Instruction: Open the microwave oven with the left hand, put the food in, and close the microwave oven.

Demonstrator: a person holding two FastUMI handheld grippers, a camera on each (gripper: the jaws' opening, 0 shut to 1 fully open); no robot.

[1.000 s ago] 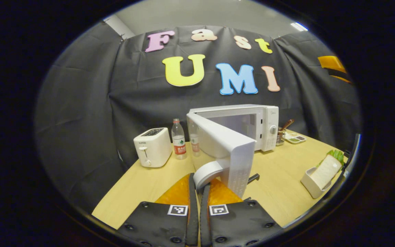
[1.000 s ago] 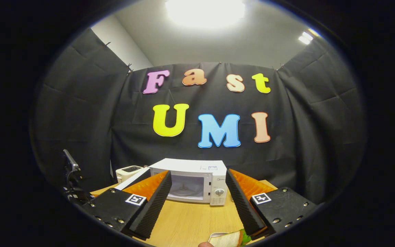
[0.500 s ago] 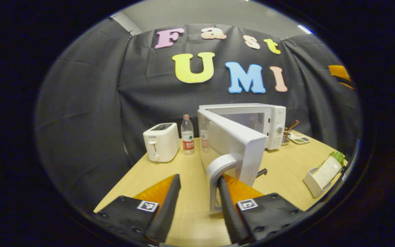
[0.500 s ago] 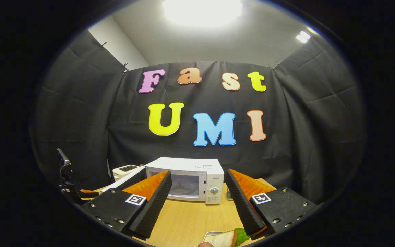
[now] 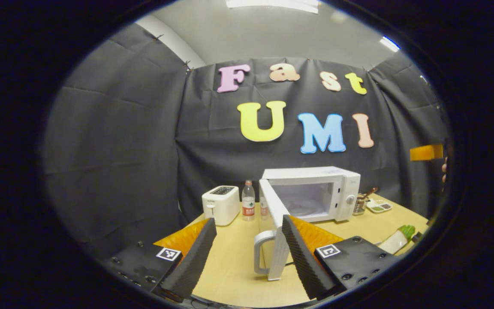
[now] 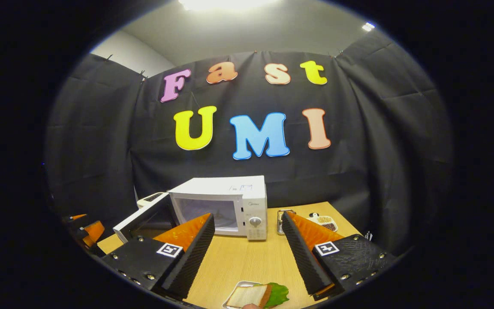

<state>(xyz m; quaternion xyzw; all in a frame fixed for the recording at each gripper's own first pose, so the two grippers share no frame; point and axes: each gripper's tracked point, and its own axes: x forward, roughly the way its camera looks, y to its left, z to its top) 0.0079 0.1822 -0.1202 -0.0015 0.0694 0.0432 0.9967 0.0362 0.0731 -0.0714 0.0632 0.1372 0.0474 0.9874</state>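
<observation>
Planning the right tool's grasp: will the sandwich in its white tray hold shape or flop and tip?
The sandwich looks soft: sliced bread and loose lettuce, so it probably squashes. It lies slanted in the shallow white tray, so it may slide out. The tray seems light; gripping its rim looks safer.

In the left gripper view, the microwave oven (image 5: 311, 193) is set at the centre of the frame, at the back of the desk (image 5: 234, 262), with its door (image 5: 275, 231) swung out toward the lower centre. The toaster (image 5: 220, 204) is placed to its left, and a water bottle (image 5: 248, 201) between the two. A condiment tray (image 5: 380, 207) is found to its right. In the right gripper view, the sandwich (image 6: 253, 294) is laid in a dish (image 6: 235, 292) at the bottom centre, before the microwave.
</observation>
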